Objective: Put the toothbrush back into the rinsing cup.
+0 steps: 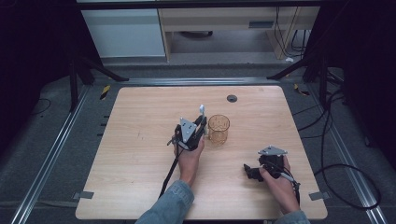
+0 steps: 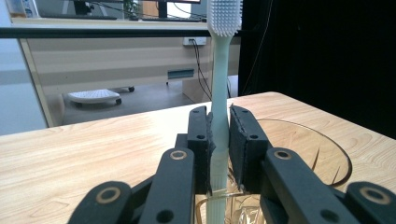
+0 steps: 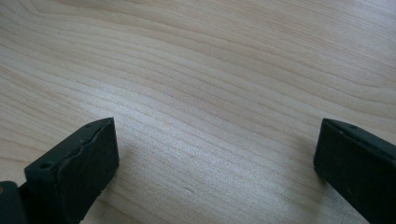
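Observation:
My left gripper (image 1: pixel 201 122) (image 2: pixel 219 140) is shut on a pale green toothbrush (image 2: pixel 220 84) (image 1: pixel 201 110), which stands upright with its white bristle head on top. The brush's lower end reaches over the rim of a clear amber glass cup (image 1: pixel 218 129) (image 2: pixel 299 149) that stands just right of the gripper at the table's middle. Near the front right of the table my right gripper (image 1: pixel 247 171) (image 3: pixel 215 163) rests low over bare wood. Its jaws stand wide apart with nothing between them.
The light wooden table (image 1: pixel 140 140) has a round dark cable hole (image 1: pixel 232 98) near its far edge. Black cables trail from both grippers toward the front. Dark stands and floor cables flank the table; desks stand beyond it.

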Action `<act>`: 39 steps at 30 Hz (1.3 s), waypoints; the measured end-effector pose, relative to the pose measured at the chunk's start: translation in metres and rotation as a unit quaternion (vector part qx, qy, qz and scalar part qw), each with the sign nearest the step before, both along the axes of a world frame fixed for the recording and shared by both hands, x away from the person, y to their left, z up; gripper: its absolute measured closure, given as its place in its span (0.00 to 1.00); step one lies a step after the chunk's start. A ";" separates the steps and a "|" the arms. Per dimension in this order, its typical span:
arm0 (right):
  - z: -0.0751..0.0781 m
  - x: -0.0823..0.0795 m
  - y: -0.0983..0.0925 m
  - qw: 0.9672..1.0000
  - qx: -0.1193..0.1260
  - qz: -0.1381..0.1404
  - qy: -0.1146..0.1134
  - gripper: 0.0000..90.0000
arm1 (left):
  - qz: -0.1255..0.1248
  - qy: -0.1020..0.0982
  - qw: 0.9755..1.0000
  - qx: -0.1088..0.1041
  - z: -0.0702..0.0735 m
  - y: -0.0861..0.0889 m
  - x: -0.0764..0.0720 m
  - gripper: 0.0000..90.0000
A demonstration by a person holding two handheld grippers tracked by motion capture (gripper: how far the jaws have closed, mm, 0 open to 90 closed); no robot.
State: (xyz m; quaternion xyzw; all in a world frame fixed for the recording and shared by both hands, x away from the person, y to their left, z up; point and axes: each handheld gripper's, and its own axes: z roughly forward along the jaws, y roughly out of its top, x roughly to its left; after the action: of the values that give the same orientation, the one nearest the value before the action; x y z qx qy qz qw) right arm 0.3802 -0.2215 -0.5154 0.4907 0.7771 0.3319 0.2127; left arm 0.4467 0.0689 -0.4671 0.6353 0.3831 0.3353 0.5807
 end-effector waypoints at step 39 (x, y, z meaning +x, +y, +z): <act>0.000 0.000 0.000 1.000 0.000 0.000 0.000 0.00 | 0.004 0.018 1.000 0.005 -0.002 0.000 0.000 0.81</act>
State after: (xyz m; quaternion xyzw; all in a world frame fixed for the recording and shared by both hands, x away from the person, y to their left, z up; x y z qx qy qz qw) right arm 0.3802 -0.2215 -0.5154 0.4906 0.7771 0.3319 0.2126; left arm 0.4467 0.0691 -0.4694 0.6423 0.3942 0.3281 0.5696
